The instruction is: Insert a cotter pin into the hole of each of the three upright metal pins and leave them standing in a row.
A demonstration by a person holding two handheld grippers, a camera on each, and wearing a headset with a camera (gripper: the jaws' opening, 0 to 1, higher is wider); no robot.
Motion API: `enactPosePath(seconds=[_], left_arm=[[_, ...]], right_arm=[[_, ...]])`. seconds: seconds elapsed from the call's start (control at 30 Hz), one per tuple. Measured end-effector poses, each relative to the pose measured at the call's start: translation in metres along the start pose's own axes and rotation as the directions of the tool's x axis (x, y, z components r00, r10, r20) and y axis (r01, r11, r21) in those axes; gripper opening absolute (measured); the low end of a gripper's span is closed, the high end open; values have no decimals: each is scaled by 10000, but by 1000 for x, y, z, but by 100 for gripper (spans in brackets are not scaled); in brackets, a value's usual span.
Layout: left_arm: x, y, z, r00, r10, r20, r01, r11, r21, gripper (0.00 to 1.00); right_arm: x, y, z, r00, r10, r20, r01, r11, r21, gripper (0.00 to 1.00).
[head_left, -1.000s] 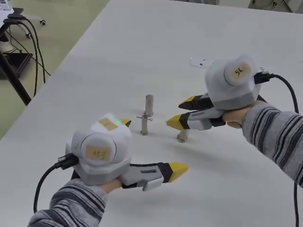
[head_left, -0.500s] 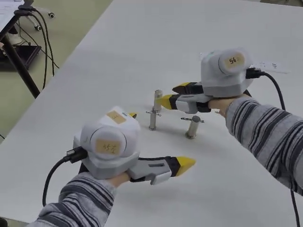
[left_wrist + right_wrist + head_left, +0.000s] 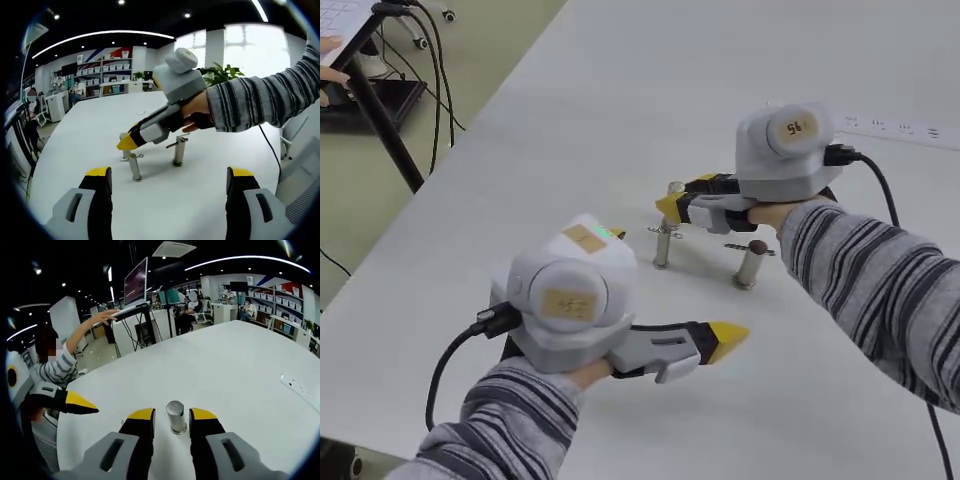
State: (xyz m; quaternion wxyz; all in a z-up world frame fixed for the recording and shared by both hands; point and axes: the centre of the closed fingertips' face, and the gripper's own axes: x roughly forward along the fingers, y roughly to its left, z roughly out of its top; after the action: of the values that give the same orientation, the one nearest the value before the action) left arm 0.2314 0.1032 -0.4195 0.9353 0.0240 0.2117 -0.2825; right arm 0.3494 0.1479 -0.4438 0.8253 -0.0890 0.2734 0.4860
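Desk (image 3: 620, 100), 3 upright metal pins near the middle.

- Near pin (image 3: 663, 250) and right pin (image 3: 749, 268) each carry a cotter pin (image 3: 735, 247) crosswise near the top. Judged done, and they stand close together so the row is half formed.
- Third pin (image 3: 175, 417) stands just beyond them. No cotter pin shows through it in the right gripper view. Its lower part is hidden.
- Right hand-held gripper (image 3: 172, 415) reaches across above the 2 finished pins. Jaws are narrowly parted, one on either side of the third pin's top. A sliver of gap shows on the left side, so it brackets the pin and does not look clamped. Likely lining up to steady or shift it.
- Left hand-held gripper (image 3: 168, 175) hangs low over bare desk, well apart from the pins, jaws spread wide and holding nothing. Judged parked out of the way.
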Motion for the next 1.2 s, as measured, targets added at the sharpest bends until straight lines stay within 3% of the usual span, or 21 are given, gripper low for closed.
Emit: enactPosePath(seconds=[0.43, 0.5, 0.7, 0.8, 0.9, 1.2], left_arm=[[2, -5, -2, 9997, -202, -135, 203, 9998, 61, 93], [2, -5, -3, 9997, -206, -164, 207, 9998, 41, 92], [2, -5, -4, 9995, -213, -227, 215, 9997, 63, 92], [3, -6, -6, 9992, -252, -307, 255, 9996, 103, 92], [3, -6, -5, 9993, -252, -286, 256, 9996, 150, 92], [4, -7, -5, 9992, -278, -295, 284, 9994, 216, 92]], right_arm=[[5, -2, 5, 9998, -103, 174, 99, 9997, 229, 11], [5, -3, 5, 9998, -73, 193, 63, 9986, 522, 11], [3, -2, 5, 9998, -184, 92, 183, 9998, 118, 9], [1, -9, 6, 9993, -382, -11, 382, 9993, 2, 8], [-4, -10, 5, 9998, -197, -37, 198, 9989, 424, 8], [-32, -31, 2, 9968, -746, -277, 743, 9972, -104, 8]])
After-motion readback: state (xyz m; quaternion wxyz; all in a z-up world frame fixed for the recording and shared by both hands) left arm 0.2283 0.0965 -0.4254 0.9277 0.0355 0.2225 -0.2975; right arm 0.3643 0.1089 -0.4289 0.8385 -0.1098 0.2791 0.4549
